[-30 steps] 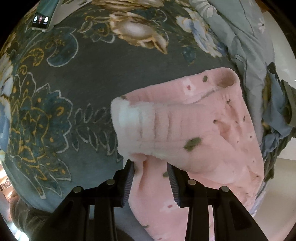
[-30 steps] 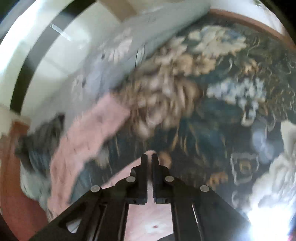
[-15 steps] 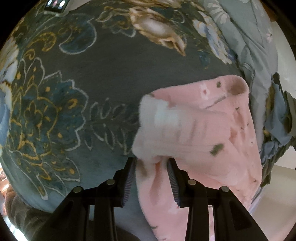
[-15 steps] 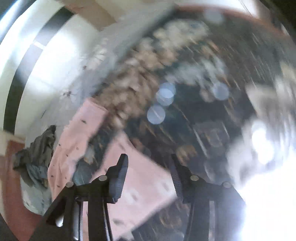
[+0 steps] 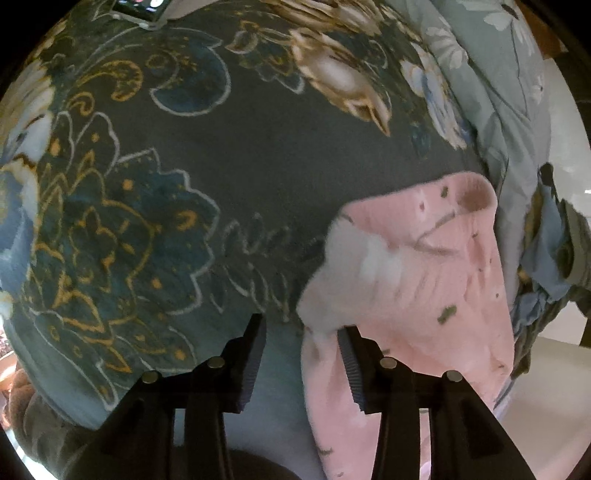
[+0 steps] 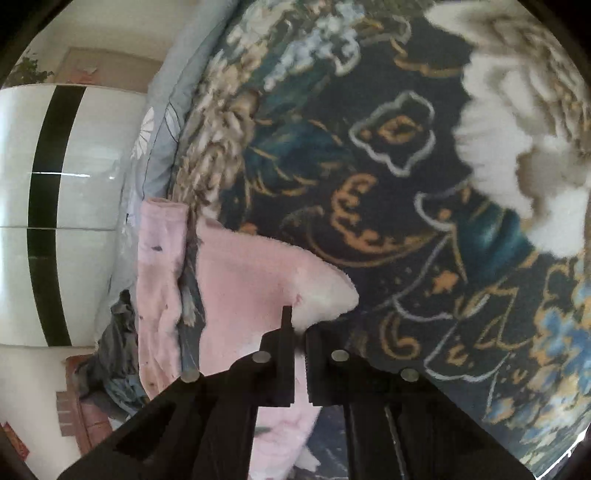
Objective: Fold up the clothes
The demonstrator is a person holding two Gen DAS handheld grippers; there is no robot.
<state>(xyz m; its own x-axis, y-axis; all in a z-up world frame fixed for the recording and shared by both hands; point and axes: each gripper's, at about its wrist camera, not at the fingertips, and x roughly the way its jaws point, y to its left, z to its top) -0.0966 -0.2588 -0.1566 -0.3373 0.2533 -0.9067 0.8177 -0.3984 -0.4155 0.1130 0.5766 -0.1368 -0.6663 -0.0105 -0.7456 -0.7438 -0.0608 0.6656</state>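
A pink fleece garment (image 5: 424, 280) with small dark specks lies rumpled on a dark floral blanket (image 5: 192, 192). Its pale fuzzy edge hangs between the fingers of my left gripper (image 5: 301, 328), close to the right finger. The left pad stands apart from the cloth, and the jaws are opening. In the right wrist view the same pink garment (image 6: 251, 280) spreads over the blanket (image 6: 406, 221). My right gripper (image 6: 299, 328) is shut on the garment's whitish corner.
A phone (image 5: 140, 7) lies at the blanket's far edge. A pale blue-grey floral quilt (image 5: 498, 81) runs along the bed's side. A heap of dark blue-grey clothes (image 6: 118, 350) sits by it. A white wardrobe with a black stripe (image 6: 55, 184) stands beyond.
The left jaws have widened and the pink cloth has slid toward the right finger. The right gripper opened, rolled and dropped, then shut on the garment's corner.
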